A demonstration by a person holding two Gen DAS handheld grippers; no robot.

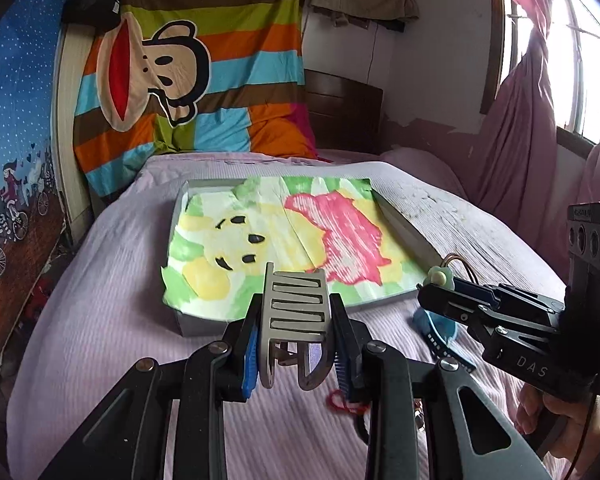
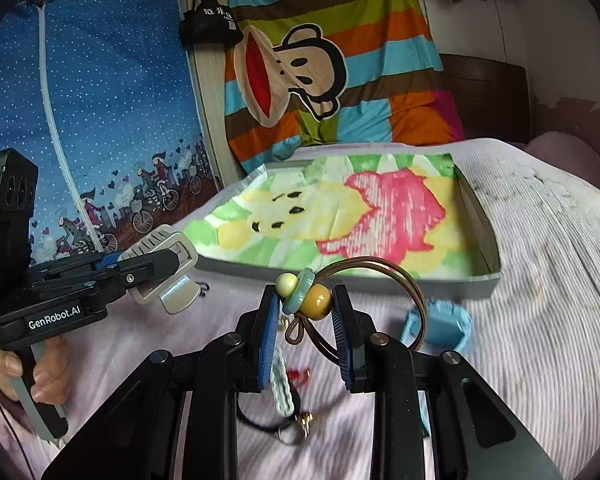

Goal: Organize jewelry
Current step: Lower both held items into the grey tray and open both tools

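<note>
My left gripper (image 1: 296, 312) is shut on a pale grey claw hair clip (image 1: 296, 300), which stands upright between the blue pads above the bed. From the right wrist view the same clip (image 2: 160, 254) shows in the left gripper (image 2: 168, 264) at the left. My right gripper (image 2: 306, 304) is shut on a brown hair tie (image 2: 380, 270) by its yellow bead (image 2: 320, 300) and teal button. It hangs lifted off the sheet. In the left wrist view the right gripper (image 1: 430, 294) is at the right with the tie's green bead (image 1: 440, 278) at its tip. A shallow grey box (image 1: 406, 232) lined with a bright cartoon cloth lies beyond both.
On the pink sheet in front of the box lie a light blue hair clip (image 2: 440, 320), a mint green clip (image 2: 280, 388), a red piece (image 2: 300, 376), a black hair tie (image 2: 256, 420) and small metal bits. A striped monkey blanket (image 2: 332, 72) hangs behind, with pink curtains (image 1: 520, 120) on the right.
</note>
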